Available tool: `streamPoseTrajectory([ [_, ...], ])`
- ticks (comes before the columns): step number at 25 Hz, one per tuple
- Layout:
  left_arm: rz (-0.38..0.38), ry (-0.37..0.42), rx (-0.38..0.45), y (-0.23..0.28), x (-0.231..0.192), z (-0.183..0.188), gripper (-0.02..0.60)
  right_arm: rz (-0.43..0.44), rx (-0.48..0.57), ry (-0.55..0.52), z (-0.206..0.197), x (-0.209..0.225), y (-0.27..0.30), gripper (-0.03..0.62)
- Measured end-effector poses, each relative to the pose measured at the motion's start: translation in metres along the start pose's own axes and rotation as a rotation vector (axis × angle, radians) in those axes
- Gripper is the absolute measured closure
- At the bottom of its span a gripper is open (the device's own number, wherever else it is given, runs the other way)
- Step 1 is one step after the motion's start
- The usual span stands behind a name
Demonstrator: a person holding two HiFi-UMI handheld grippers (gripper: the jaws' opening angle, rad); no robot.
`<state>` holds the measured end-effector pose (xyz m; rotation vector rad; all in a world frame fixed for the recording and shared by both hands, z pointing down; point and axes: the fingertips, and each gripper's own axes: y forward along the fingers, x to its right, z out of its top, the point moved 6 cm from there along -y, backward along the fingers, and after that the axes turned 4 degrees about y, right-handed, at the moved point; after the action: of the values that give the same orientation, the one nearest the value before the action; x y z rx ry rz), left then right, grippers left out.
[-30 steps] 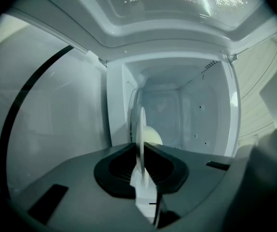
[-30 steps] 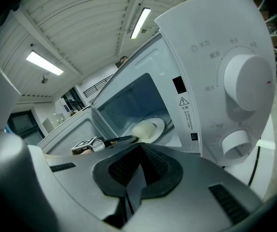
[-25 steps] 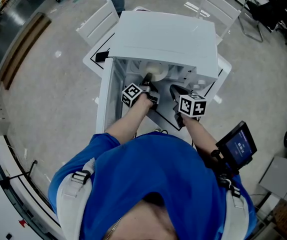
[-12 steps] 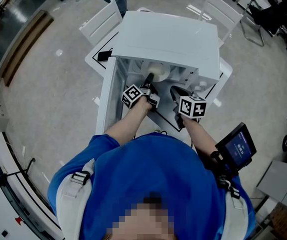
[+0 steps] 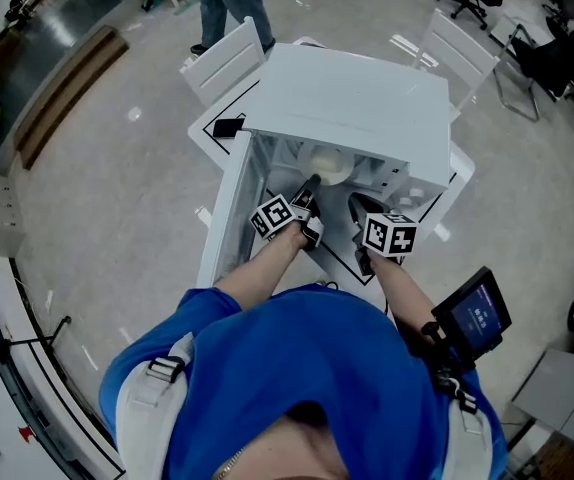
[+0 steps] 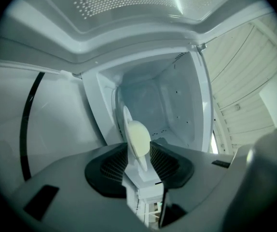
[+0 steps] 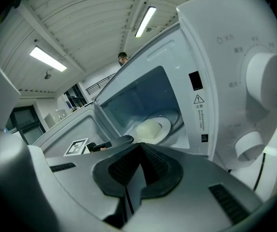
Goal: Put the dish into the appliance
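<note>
A white box-shaped microwave oven point(image 5: 352, 98) stands on a white bench point(image 5: 222, 123) in the upper middle of the head view, its door point(image 5: 229, 208) swung open toward the lower left; a pale cream round dish point(image 5: 327, 163) lies inside the cavity, at the centre of the right gripper view point(image 7: 150, 128); the left claw point(image 5: 310, 185) reaches into the opening with its jaws spread wide, and in its own view point(image 6: 138, 149) the dish point(image 6: 138, 137) shows edge-on in the gap between the dark pads, which do not press on it; the right claw point(image 5: 359, 204) hovers just outside the cavity, at the centre right of the head view, its jaws point(image 7: 139, 147) closed together on nothing.
</note>
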<state>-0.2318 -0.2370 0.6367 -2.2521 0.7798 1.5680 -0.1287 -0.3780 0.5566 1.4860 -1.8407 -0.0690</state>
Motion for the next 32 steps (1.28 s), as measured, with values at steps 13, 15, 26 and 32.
streamPoseTrajectory([
  [13, 0.074, 0.388, -0.135, -0.02, 0.01, 0.003, 0.454, -0.011, -0.011, -0.106, -0.006, -0.006, 0.018, 0.606],
  [15, 0.078, 0.458, -0.152, -0.021, 0.014, 0.008, 0.455, -0.016, -0.012, -0.12, -0.005, -0.008, 0.02, 0.606],
  [26, 0.1, 0.671, -0.199, -0.025, 0.029, 0.023, 0.574, -0.026, -0.017, -0.182, 0.001, -0.017, 0.032, 0.606],
  [32, 0.114, 0.753, -0.24, -0.027, 0.032, 0.022, 0.574, -0.043, -0.034, -0.228, -0.004, -0.017, 0.036, 0.606],
])
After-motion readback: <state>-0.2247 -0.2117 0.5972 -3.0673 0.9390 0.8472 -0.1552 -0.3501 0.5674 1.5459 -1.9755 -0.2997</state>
